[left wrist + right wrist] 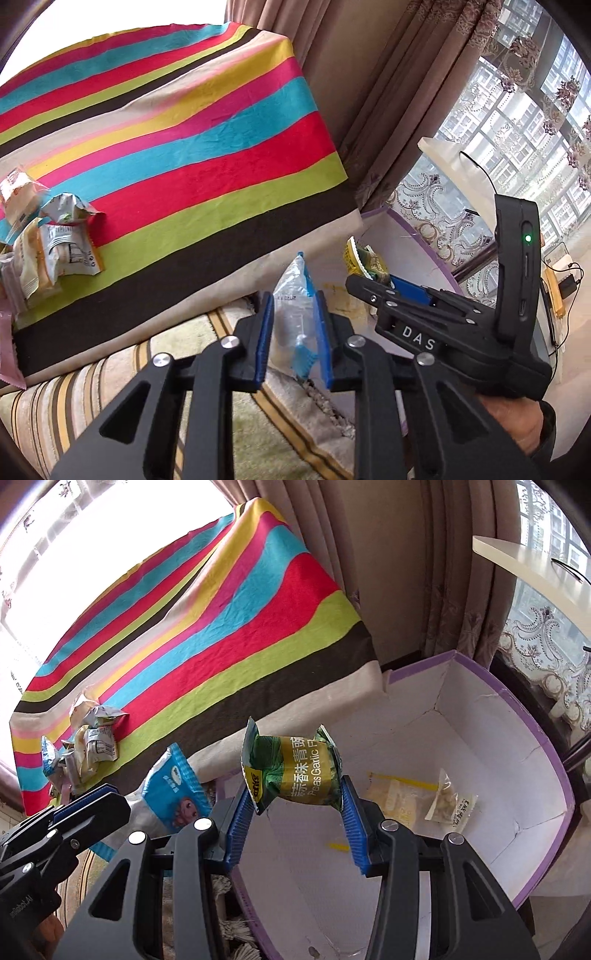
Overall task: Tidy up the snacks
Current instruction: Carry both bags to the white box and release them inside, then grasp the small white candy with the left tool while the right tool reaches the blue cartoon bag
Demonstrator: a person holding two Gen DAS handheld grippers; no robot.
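Striped cloth (177, 147) covers the table, curtains and a window behind, striped rug below.

Left wrist view: left gripper (295, 332) is nearly closed, its blue pads pinching a clear-and-blue snack packet (293, 295) that sticks up between the fingers, held off the table edge over the rug. Right gripper (373, 280) shows at right, carrying a green packet toward the purple-rimmed box (413, 236). A pile of loose snack packets (48, 240) lies on the cloth at far left, well apart from both grippers.

Right wrist view: right gripper (299, 805) is partly open, clamped across a green garlic-peas packet (295, 768), pads pressing on both ends. Packet hangs over the near part of the white box interior (480, 738). Two small packets (421, 797) already lie on the box floor. Left gripper (92, 805) is at lower left with its blue cartoon packet (177, 797), just beside the box's near rim, not yet over it. Snack pile (85, 746) sits on the cloth.

Progress judged: early to mid. A couple of items boxed, two in transit, several left on the table.
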